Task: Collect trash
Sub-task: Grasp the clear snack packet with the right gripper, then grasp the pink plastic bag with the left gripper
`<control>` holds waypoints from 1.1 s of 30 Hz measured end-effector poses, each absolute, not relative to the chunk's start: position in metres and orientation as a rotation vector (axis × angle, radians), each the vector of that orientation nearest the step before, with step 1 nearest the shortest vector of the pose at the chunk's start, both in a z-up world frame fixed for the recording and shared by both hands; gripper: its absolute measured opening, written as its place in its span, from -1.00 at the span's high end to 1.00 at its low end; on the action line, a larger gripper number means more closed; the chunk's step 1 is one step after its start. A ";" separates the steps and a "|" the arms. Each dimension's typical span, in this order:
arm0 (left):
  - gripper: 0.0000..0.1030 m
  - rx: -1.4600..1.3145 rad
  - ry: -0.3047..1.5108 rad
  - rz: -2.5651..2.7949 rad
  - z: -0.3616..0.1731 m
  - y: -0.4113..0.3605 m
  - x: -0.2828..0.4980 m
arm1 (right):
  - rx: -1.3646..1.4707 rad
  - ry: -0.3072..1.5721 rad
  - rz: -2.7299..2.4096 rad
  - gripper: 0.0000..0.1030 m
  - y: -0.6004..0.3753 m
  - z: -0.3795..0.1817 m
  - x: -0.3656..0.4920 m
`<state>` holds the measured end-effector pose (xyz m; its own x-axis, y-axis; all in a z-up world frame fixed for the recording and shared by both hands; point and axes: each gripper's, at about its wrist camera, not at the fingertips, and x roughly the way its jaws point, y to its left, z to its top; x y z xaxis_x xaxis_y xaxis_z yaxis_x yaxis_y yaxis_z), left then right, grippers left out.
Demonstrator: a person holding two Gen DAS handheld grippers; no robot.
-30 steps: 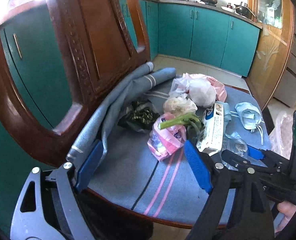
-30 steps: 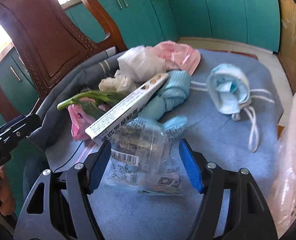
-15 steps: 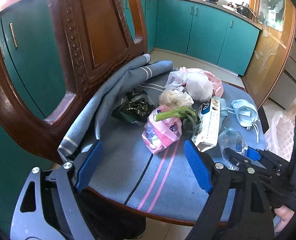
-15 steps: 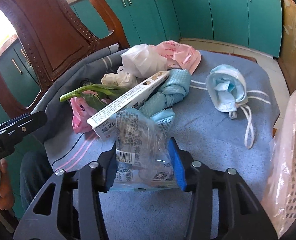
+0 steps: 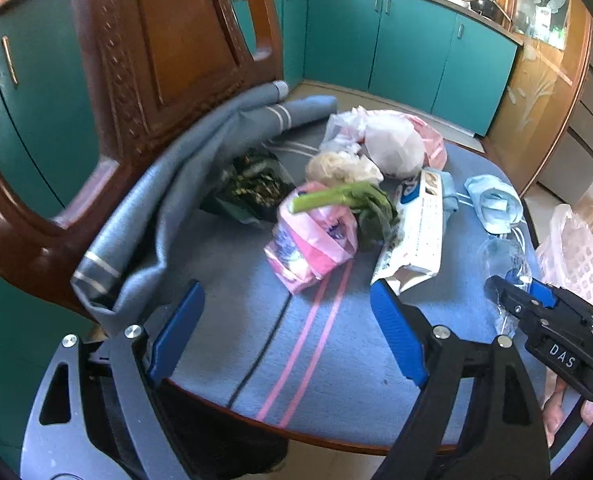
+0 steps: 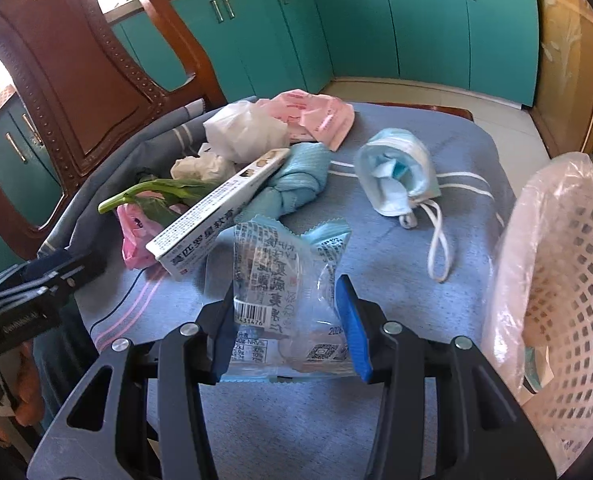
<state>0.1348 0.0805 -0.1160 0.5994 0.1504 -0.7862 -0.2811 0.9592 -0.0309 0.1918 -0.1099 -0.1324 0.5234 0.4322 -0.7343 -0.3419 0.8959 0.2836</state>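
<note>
through the left wrist view i'm seeing my left claw [image 5: 284, 336] hanging spread wide with nothing between its blue pads, over the near edge of the chair seat [image 5: 224, 264] draped in a blue cloth, where a pink bag [image 5: 312, 240], a green stalk [image 5: 336, 196] and a long white box [image 5: 420, 228] are lying bunched together. through the right wrist view my right claw [image 6: 290, 328] is pinching a clear plastic wrapper [image 6: 284, 288] between its pads, raised just above the cloth, with a blue face mask [image 6: 396, 176] lying beyond it and a white lined basket [image 6: 556, 280] standing just to the right.
</note>
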 end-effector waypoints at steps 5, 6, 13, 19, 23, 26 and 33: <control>-0.65 -0.145 0.880 0.244 -0.116 0.076 0.136 | 0.091 0.904 0.451 0.09 -0.109 -0.131 0.191; -0.64 -0.142 0.874 0.246 -0.115 0.076 0.135 | 0.085 0.904 0.450 0.09 -0.108 -0.132 0.190; -0.60 -0.184 0.863 0.227 -0.117 0.082 0.137 | 0.066 0.912 0.449 0.09 -0.103 -0.135 0.191; -0.49 -0.210 0.867 0.188 -0.123 0.081 0.152 | 0.072 0.917 0.441 0.09 -0.105 -0.136 0.192; -0.37 -0.205 0.878 0.203 -0.133 0.083 0.171 | 0.072 0.921 0.442 0.09 -0.105 -0.138 0.192; -0.19 -0.199 0.912 0.211 -0.144 0.085 0.186 | 0.070 0.919 0.447 0.09 -0.104 -0.137 0.192; 0.26 -0.125 0.915 0.165 -0.141 0.074 0.176 | 0.075 0.916 0.458 0.09 -0.104 -0.137 0.193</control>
<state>0.1761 0.0738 -0.1406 0.5985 0.0885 -0.7962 -0.1945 0.9802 -0.0372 0.1932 -0.1037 -0.1366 0.5201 0.4129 -0.7477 -0.3498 0.9016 0.2546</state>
